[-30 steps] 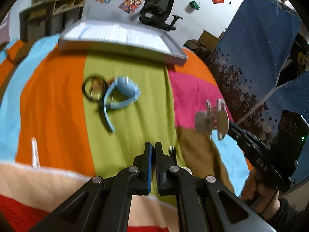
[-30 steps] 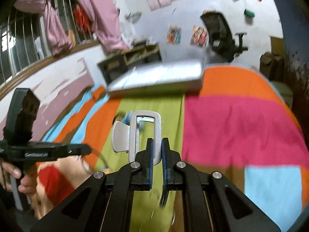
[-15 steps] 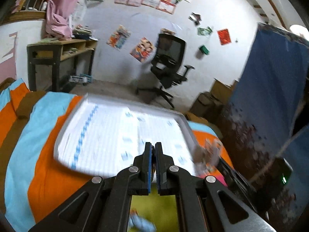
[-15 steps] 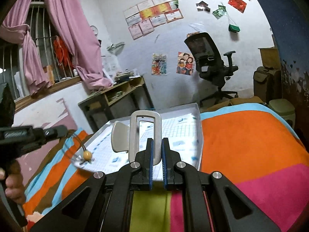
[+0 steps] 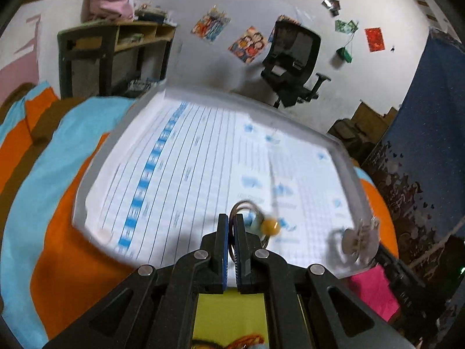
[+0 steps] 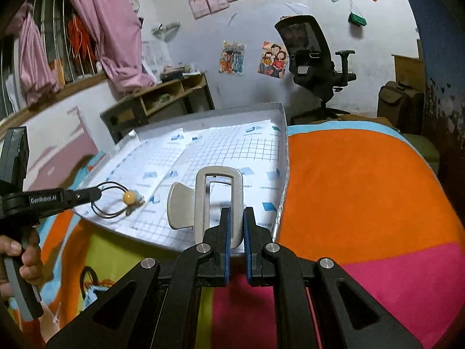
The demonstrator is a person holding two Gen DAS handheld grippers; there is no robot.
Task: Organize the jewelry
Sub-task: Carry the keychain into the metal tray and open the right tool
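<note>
Bedroom: colourful bedspread (image 6: 363, 180), curtains (image 6: 110, 29), desk chair (image 6: 311, 58).

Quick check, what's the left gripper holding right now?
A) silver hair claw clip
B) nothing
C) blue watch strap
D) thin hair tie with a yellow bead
D: the left gripper is pinched on a thin hair tie with a yellow bead, hanging over the paper-lined tray; the silver claw clip is in the right gripper.
</note>
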